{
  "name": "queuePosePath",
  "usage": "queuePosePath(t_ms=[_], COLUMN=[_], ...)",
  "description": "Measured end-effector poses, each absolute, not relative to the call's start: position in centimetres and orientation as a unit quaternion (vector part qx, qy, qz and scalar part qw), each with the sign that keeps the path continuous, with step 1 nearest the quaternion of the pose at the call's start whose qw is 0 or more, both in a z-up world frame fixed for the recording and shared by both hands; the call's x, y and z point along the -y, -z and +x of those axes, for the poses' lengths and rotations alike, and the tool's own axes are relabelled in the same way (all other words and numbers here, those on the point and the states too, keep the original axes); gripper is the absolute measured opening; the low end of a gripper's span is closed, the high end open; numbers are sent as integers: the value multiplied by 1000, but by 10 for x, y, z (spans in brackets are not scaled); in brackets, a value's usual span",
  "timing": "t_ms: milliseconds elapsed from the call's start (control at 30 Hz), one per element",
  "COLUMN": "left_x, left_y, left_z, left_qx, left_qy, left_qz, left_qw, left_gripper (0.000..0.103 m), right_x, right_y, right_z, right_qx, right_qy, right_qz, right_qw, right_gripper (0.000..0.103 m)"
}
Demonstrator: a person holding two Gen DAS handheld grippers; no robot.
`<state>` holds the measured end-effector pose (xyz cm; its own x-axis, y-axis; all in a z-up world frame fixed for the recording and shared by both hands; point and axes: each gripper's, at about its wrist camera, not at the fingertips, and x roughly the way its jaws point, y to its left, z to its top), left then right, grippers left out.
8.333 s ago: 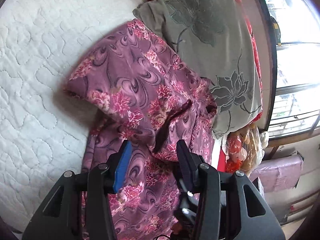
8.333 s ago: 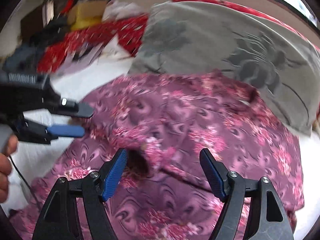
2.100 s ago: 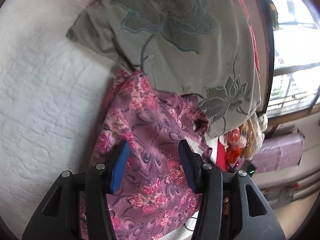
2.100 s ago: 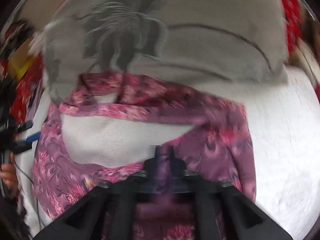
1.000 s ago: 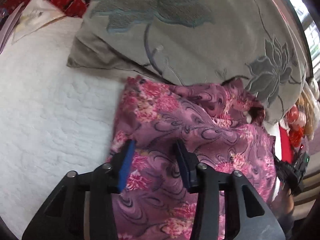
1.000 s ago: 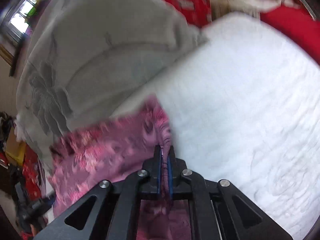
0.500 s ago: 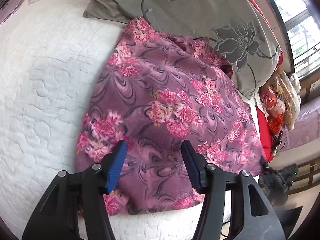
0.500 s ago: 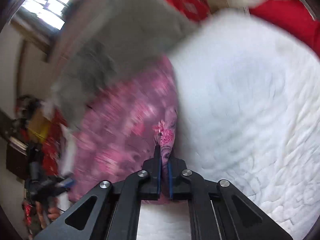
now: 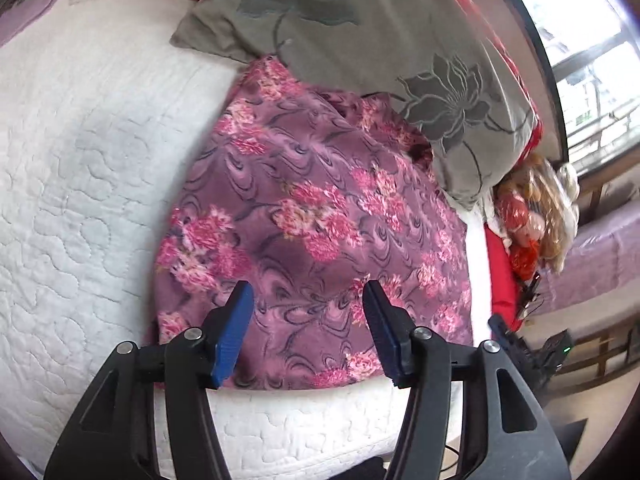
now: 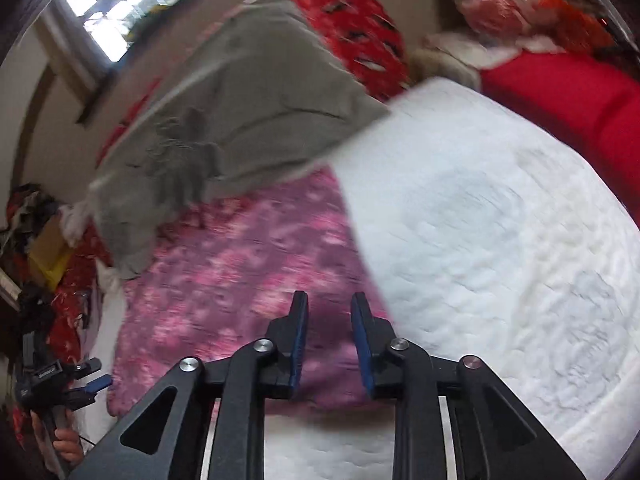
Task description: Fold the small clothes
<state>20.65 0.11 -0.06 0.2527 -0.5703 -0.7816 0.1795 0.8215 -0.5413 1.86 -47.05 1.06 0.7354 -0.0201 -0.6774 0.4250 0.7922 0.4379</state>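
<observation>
A purple garment with pink flowers (image 9: pixel 308 220) lies folded and flat on the white quilted mattress (image 9: pixel 80 184); its far end touches a grey pillow (image 9: pixel 372 36). My left gripper (image 9: pixel 306 300) is open and empty, just above the garment's near edge. My right gripper (image 10: pixel 329 309) is partly open and empty, over the garment's near right corner (image 10: pixel 240 288); this view is blurred by motion. The left gripper also shows in the right wrist view (image 10: pixel 94 380), at the garment's left side.
The grey flower-patterned pillow (image 10: pixel 248 120) lies along the far side of the bed. Red patterned bedding (image 10: pixel 348 12) and a red cushion (image 10: pixel 560 92) lie behind. Plastic bags (image 9: pixel 536 208) and a wooden bench (image 9: pixel 592 320) stand beside the bed. The mattress edge (image 9: pixel 304 428) runs close below the grippers.
My right gripper has let go of the garment edge and opened a little. The garment now lies flat, folded over. My left gripper stays open and has drawn back slightly.
</observation>
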Motion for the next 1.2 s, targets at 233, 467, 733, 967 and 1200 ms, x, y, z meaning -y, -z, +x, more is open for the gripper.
queuePosePath(t_ms=[233, 467, 733, 967, 1200], left_x=[-8, 19, 105, 108, 58], left_y=[26, -29, 22, 14, 7], left_z=[208, 250, 319, 320, 281], left_qx=[-589, -534, -574, -569, -560], left_qy=[228, 266, 217, 220, 208], left_qz=[-178, -179, -73, -67, -67], left_qw=[754, 782, 786, 789, 799], left_gripper=[55, 56, 59, 61, 61], right_x=[423, 415, 433, 435, 459], right_y=[37, -6, 42, 11, 30], right_z=[67, 104, 156, 152, 154], right_qx=[-430, -373, -387, -363, -418], right_qy=[104, 80, 117, 120, 152], right_qz=[241, 256, 266, 241, 219], right_qw=[864, 888, 875, 892, 869], right_gripper=[32, 37, 41, 41, 64])
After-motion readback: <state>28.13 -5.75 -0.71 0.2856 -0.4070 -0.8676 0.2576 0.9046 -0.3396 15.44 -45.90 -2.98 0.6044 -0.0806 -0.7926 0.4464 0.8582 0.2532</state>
